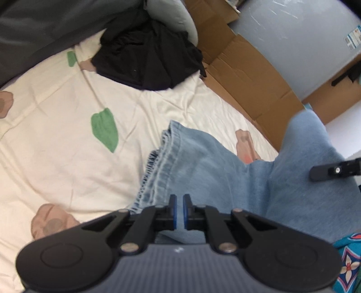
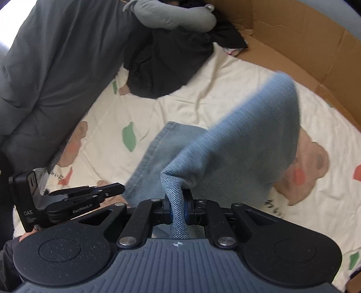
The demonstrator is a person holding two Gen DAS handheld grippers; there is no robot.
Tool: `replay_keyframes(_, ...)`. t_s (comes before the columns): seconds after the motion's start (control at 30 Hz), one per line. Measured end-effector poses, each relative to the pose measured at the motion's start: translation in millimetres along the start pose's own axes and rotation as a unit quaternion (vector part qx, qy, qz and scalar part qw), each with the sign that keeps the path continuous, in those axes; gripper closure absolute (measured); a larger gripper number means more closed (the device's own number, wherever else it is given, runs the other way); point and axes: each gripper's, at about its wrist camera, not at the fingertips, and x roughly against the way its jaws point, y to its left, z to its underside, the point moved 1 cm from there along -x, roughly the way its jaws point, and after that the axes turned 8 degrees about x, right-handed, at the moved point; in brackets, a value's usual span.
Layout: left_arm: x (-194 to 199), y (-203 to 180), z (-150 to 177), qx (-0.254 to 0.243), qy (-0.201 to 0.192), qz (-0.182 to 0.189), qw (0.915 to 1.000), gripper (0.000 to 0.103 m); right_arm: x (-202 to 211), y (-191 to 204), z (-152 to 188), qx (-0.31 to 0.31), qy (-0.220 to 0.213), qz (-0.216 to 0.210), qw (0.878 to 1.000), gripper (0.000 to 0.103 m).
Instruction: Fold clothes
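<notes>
Light blue jeans [image 1: 203,162] lie partly on the cream printed bed sheet [image 1: 56,135] and partly lifted. My left gripper [image 1: 179,200] hangs over the frayed hem side, jaws almost together with denim showing in the thin gap. From the right wrist view its tip [image 2: 119,187] meets the jeans' lower left corner. My right gripper [image 2: 177,196] is shut on a bunched fold of the jeans [image 2: 248,135], and a raised flap of denim hangs blurred beyond it. One finger of the right gripper [image 1: 315,174] shows at the right edge of the left wrist view.
A crumpled black garment [image 2: 167,63] lies at the far side of the bed, with a grey cushion [image 2: 171,15] behind it. A dark grey duvet [image 2: 56,56] runs along the left. Flattened cardboard [image 1: 248,78] lines the bed's right edge. Turquoise patterned cloth [image 1: 349,259] shows at bottom right.
</notes>
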Motion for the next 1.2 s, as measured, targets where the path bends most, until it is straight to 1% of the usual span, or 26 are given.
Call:
replay_keyframes(0.17, 7.9, 13.9, -8.5, 0.018, -0.014, -0.005, 0.9997, 0.098, -20.5, 9.5, 3.3, -0.045, -0.021, -0.017, 0.999, 0.096)
replay_keyframes(0.3, 14.7, 22.9, -13.7, 0.028, -0.021, -0.010, 0.9993, 0.098, -42.7, 16.4, 6.4, -0.075, -0.041, -0.018, 0.996, 0.096)
replay_keyframes(0.37, 17.4, 26.2, -14.9, 0.030, -0.024, -0.014, 0.9992, 0.098, -54.2, 17.9, 5.7, -0.089, -0.045, -0.021, 0.995, 0.096)
replay_keyframes(0.5, 21.0, 31.1, -16.1, 0.034, -0.026, -0.017, 0.9989, 0.098, -76.6, 25.3, 1.7, -0.095, -0.033, -0.028, 0.995, 0.096)
replay_keyframes(0.6, 22.0, 34.7, -17.1, 0.039, -0.028, -0.018, 0.9987, 0.098, -93.8, 33.0, 0.5, -0.087, -0.023, -0.019, 0.996, 0.096)
replay_keyframes(0.87, 24.2, 40.7, -20.5, 0.050, -0.035, -0.020, 0.9979, 0.098, -144.8, 43.5, -1.0, -0.121, -0.009, 0.025, 0.992, 0.095)
replay_keyframes(0.97, 24.3, 43.4, -20.1, 0.050, -0.034, -0.023, 0.9979, 0.098, -152.8, 45.7, 0.9, -0.129, -0.008, 0.028, 0.991, 0.092)
replay_keyframes(1.2, 26.4, 47.4, -20.2, 0.056, -0.037, -0.025, 0.9974, 0.098, -149.2, 59.0, -3.5, -0.089, -0.001, 0.043, 0.995, 0.092)
